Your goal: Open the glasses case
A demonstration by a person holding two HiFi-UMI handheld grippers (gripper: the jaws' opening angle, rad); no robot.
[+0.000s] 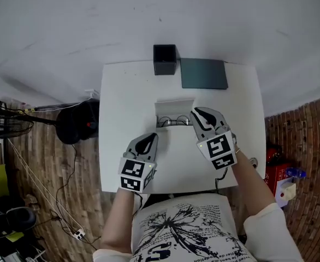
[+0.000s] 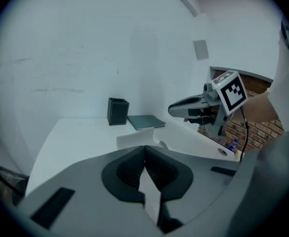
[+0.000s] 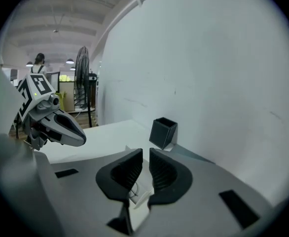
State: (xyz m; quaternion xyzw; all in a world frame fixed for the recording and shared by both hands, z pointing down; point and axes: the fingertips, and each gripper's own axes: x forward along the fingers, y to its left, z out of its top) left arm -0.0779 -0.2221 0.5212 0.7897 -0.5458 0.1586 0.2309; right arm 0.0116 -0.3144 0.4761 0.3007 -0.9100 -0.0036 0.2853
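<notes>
The white glasses case [image 1: 175,107] lies open in the middle of the white table [image 1: 122,91], lid raised at the far side, with the glasses [image 1: 173,122] showing inside. My right gripper [image 1: 199,115] hovers over the case's right end; in the right gripper view its jaws [image 3: 145,157] stand a narrow slit apart with nothing between them. My left gripper [image 1: 149,141] hangs nearer the table's front edge, short of the case. Its jaws [image 2: 144,152] are shut and empty, and the case lid [image 2: 134,139] shows just beyond them.
A black square holder [image 1: 165,59] and a dark green notebook [image 1: 203,73] sit at the table's far edge against the wall. A fan [image 1: 1,121], a black round object [image 1: 78,121] and cables are on the wooden floor at left. A red item [image 1: 277,171] is at right.
</notes>
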